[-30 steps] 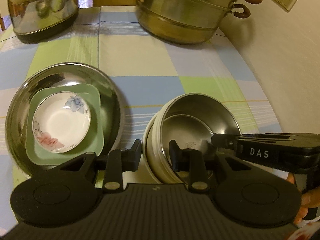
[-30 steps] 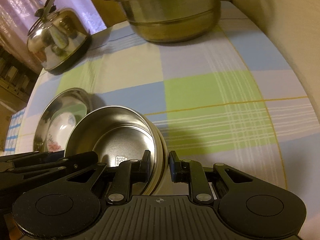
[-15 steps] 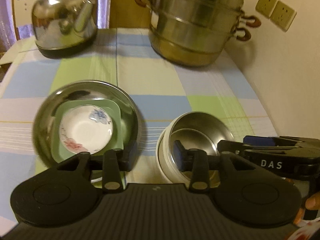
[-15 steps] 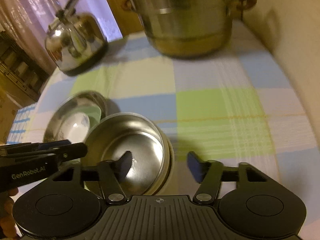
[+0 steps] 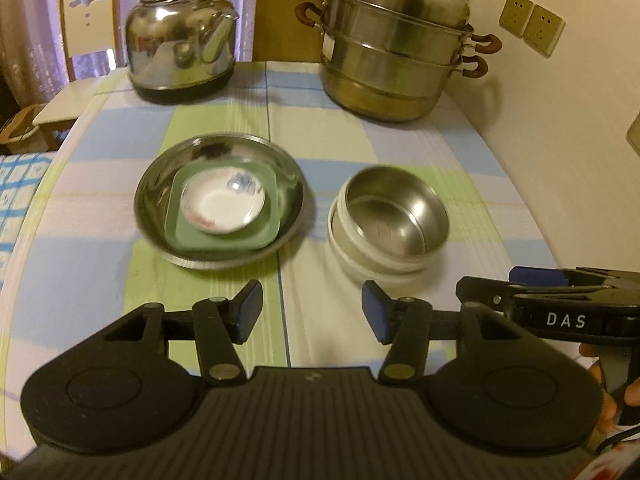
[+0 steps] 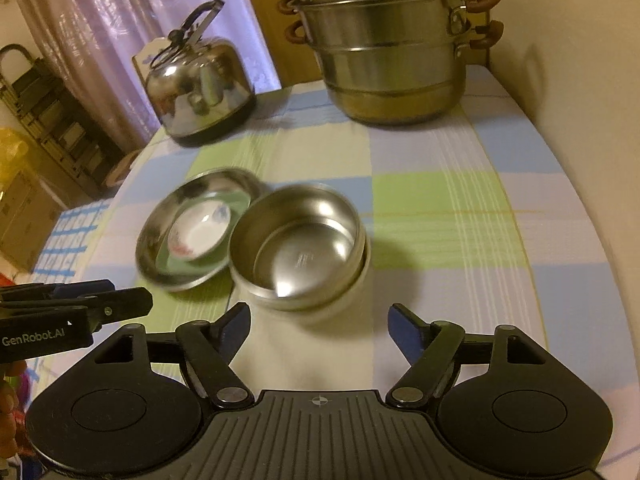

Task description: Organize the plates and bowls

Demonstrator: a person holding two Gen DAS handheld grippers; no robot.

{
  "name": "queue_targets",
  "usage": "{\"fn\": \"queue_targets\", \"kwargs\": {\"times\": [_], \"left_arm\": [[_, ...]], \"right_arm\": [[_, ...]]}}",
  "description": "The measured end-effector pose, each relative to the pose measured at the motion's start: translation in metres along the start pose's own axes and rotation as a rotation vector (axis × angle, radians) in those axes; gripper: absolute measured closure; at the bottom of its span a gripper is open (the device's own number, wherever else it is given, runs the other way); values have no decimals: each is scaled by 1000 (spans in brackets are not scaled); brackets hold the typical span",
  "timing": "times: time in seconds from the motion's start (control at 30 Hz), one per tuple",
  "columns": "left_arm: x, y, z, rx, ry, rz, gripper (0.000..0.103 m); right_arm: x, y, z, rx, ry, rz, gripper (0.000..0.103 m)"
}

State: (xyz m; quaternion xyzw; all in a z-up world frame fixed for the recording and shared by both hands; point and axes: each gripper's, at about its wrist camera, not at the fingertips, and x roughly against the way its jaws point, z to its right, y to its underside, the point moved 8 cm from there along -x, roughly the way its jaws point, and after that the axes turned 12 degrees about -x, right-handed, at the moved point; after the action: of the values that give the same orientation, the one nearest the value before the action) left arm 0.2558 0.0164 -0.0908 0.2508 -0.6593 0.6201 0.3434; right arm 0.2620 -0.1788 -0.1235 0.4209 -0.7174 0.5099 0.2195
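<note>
on the near side of the checked tablecloth [image 5: 360, 128], both grippers now sit back from the dishes they were pressed up against a second ago. then, the left gripper [image 5: 312, 312] had its fingers at the rim of the steel bowl [image 5: 394, 212] and the right gripper [image 6: 320, 328] straddled that bowl's near edge; now both views take in the whole table, with bare cloth between fingertips and crockery. each pair of jaws is opening with nothing between them, the right wider than the left.

what they leave behind looks like two finished stacks. at left, the wide steel plate [image 5: 168, 184] carries the green square plate [image 5: 262, 178], and the small white flowered dish [image 5: 216, 206] rests in that. just to its right, close but not clearly touching in the left view, the steel bowl is nested in a white bowl [image 5: 340, 240], only the white rim showing around it. the bowl stack reads as slightly tilted toward the near side in the right view, though blur makes that uncertain.

at the far edge stand the kettle [image 5: 180, 48] on the left and the tiered steamer pot [image 5: 396, 56] on the right, unchanged.

judging by this, the sorting is done or nearly so: plates together, bowls together, both hands letting go and retreating.
</note>
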Motion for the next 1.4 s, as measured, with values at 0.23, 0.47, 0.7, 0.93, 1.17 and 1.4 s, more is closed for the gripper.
{"fn": "queue_targets", "kwargs": {"times": [0.23,0.47,0.7,0.93,1.17,1.4], "left_arm": [[22,30,9,15,-12,-8,51],[34,46,16,23,-12,-10,51],[37,48,17,23,-15,-6,51],[35,45,17,19,-11,-7,51],[30,41,14,16,-6,-12,51],[23,35,10,11,1,-20,51]], "right_arm": [[18,33,-5,31,-11,-17,23],[25,55,-8,55,-15,-35,22],[27,57,-9,65,-12,-33,22],[26,56,-8,64,-7,-36,22],[21,51,-7,57,2,-39,22],[14,46,-6,47,10,-48,22]]}}
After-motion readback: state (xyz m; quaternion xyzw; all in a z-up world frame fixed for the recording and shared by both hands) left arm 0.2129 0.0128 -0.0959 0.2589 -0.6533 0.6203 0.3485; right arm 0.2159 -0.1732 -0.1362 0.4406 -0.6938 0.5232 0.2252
